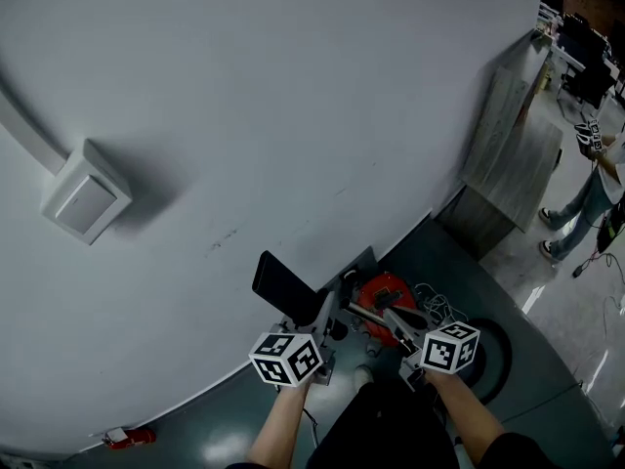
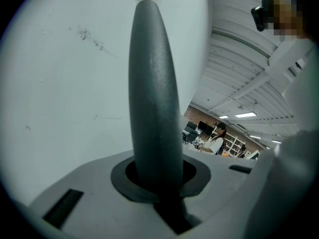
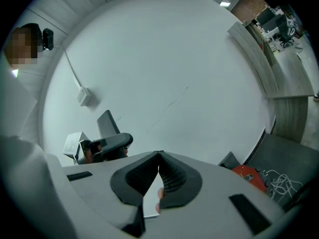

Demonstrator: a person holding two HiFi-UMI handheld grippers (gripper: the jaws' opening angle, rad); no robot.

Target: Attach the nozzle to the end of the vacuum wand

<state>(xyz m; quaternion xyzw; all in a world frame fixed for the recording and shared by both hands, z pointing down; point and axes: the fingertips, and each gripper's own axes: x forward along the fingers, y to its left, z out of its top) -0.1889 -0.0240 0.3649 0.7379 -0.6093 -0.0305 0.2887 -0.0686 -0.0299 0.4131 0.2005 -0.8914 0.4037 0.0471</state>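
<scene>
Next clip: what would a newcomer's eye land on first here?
A huge white wall fills most of the head view, with a small white box mounted on it at the left. In the left gripper view a dark flat nozzle looms upright, gripped in the left claw. A red vacuum sits on the floor at the wall's foot, just beyond both marker cubes.

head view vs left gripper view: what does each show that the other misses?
Head view only: the red vacuum body on the floor, a pale coiled cable beside it, a square white wall box and a grey wood-grain cabinet.
Left gripper view only: the ribbed ceiling with lit strip lights.
Both: the dark grey flat nozzle clamped in the left gripper, against the plain white wall.
</scene>
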